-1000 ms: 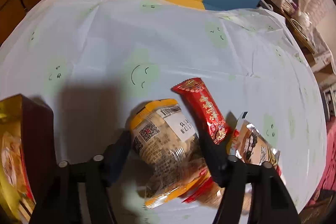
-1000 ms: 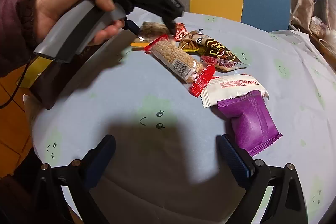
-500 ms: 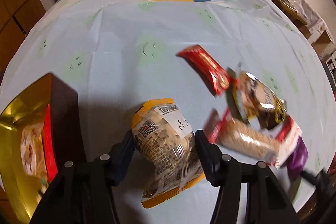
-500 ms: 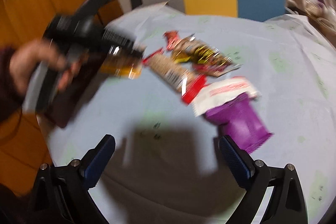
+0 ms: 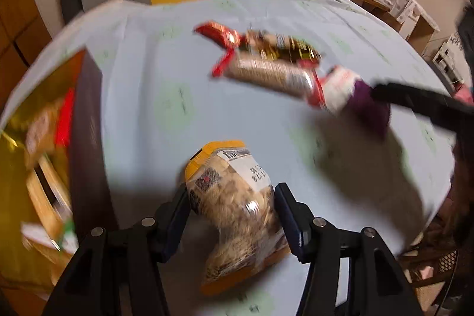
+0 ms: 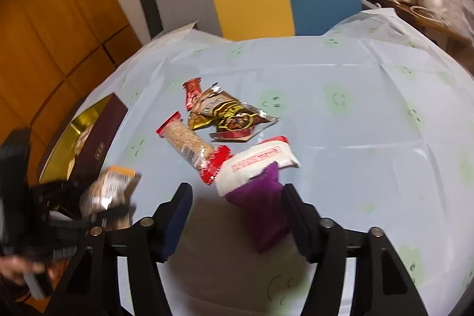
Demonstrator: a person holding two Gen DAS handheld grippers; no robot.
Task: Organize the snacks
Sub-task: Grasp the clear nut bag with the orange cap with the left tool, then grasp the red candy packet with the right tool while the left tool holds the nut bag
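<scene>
The left hand-held gripper grips a yellow snack bag above the desk; the right hand-held gripper stands open around a purple packet

Clear, yellow-ended snack bag clamped between left gripper fingers. Purple packet lies between right gripper fingers, white packet overlapping its far end.
</scene>
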